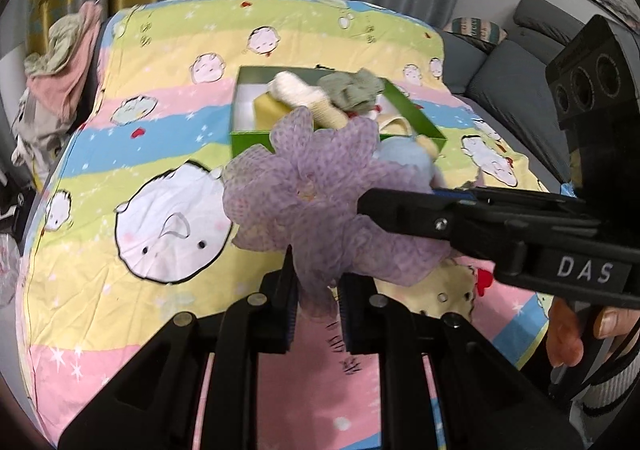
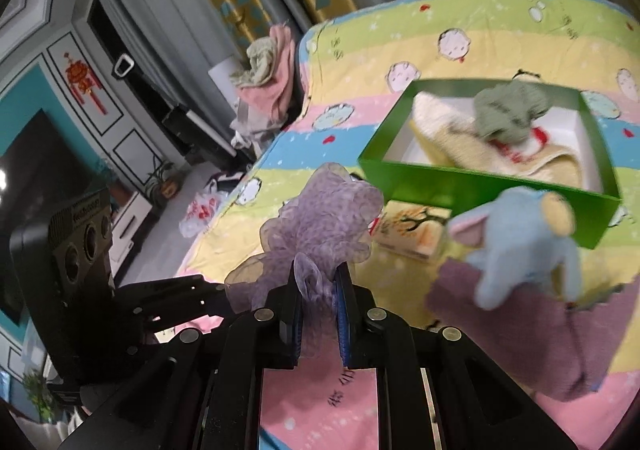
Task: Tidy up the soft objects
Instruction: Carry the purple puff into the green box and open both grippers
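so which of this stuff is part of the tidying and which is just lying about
Part of the job:
- purple mesh puff, gripped by both the left gripper and the right gripper
- green box
- blue plush elephant
- green cloth in the box

Just lying about:
- pile of clothes beside the bed
- sofa
- plastic bag on the floor

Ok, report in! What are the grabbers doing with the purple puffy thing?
Left gripper and right gripper both shut on purple mesh puff. Puff off the bedspread. Green box ahead, part full. Blue elephant beside path.
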A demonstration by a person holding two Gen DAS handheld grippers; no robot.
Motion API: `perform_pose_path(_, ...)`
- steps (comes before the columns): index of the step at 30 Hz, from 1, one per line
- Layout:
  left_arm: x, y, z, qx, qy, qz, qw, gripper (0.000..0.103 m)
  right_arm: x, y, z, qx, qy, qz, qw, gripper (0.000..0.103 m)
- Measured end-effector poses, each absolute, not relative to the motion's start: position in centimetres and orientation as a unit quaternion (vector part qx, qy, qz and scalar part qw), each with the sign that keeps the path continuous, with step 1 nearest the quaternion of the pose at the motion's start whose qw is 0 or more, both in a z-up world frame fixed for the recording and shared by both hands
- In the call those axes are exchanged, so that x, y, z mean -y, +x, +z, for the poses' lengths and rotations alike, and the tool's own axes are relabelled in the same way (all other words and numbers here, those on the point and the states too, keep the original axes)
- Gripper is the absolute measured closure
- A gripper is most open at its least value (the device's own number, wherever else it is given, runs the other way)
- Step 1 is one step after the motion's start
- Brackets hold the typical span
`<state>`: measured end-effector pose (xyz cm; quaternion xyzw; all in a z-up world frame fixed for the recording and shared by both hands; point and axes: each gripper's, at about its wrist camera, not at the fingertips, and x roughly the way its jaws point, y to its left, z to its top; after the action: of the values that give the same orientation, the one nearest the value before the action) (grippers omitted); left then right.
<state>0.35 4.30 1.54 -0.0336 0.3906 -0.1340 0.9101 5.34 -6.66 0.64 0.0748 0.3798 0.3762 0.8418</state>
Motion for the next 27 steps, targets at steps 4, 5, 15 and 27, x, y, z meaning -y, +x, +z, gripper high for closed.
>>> perform_pose_path(4,-2.6,0.7,2.6,-0.387,-0.014,-0.142,0.911,0.087,8.4,4.9,1.7,-0.366,0.083,0.372,0.849,0.088)
perform_pose_path(5,-2.1,0.8,2.9,-0.384,-0.006,-0.142,0.912,0.087,8.8,4.9,1.9,-0.362,0.085,0.371,0.851,0.088)
perform_pose_path(15,0.7,2.9,5.2,-0.373,0.025,-0.151,0.915,0.087,11.9,5.9,3.9,-0.332,0.100,0.365,0.864,0.088)
perform_pose_path(27,2.3,9.2,10.6,-0.345,0.063,-0.146,0.925,0.087,13.2,11.2,9.8,-0.275,0.095,0.346,0.892,0.088)
